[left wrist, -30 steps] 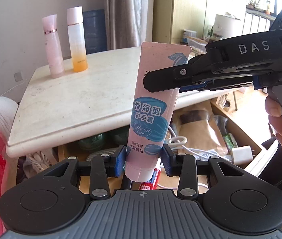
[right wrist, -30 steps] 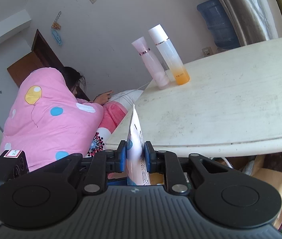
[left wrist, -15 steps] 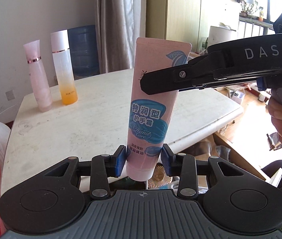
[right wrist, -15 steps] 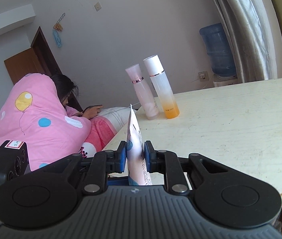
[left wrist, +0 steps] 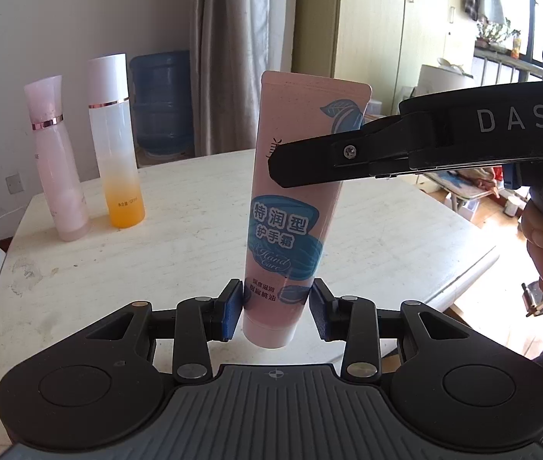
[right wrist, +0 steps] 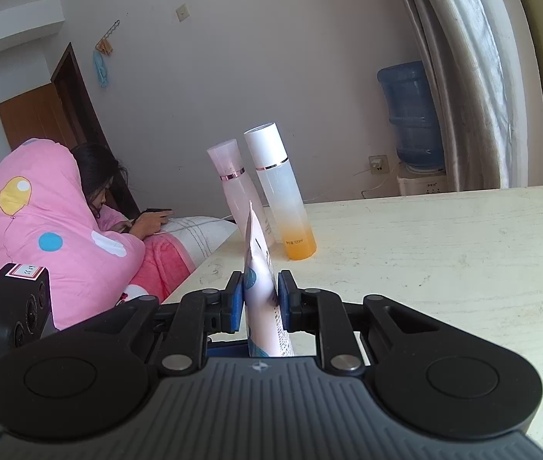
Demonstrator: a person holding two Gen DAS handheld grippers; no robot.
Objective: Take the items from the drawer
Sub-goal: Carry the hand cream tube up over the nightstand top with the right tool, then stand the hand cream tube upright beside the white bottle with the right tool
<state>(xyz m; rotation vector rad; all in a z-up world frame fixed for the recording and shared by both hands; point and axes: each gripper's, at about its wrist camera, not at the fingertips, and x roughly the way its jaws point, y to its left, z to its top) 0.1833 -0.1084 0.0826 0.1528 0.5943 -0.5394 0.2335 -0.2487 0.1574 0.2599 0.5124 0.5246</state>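
Both tongs, the left gripper [left wrist: 275, 312] low and the right gripper [right wrist: 260, 299] high, squeeze the pink tube [left wrist: 294, 207] upright over the near table [left wrist: 179, 253], likely to stand it by the far bottles [left wrist: 91, 153].

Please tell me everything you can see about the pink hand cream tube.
The hand cream tube is soft pink plastic with a blue label, Chinese characters and "Hand Care". It stands cap down, flat crimped end up, nearly upright, held in the air above the white table. The left gripper clamps it near the pale cap; the right gripper pinches its flat upper part. Nothing else touches it.
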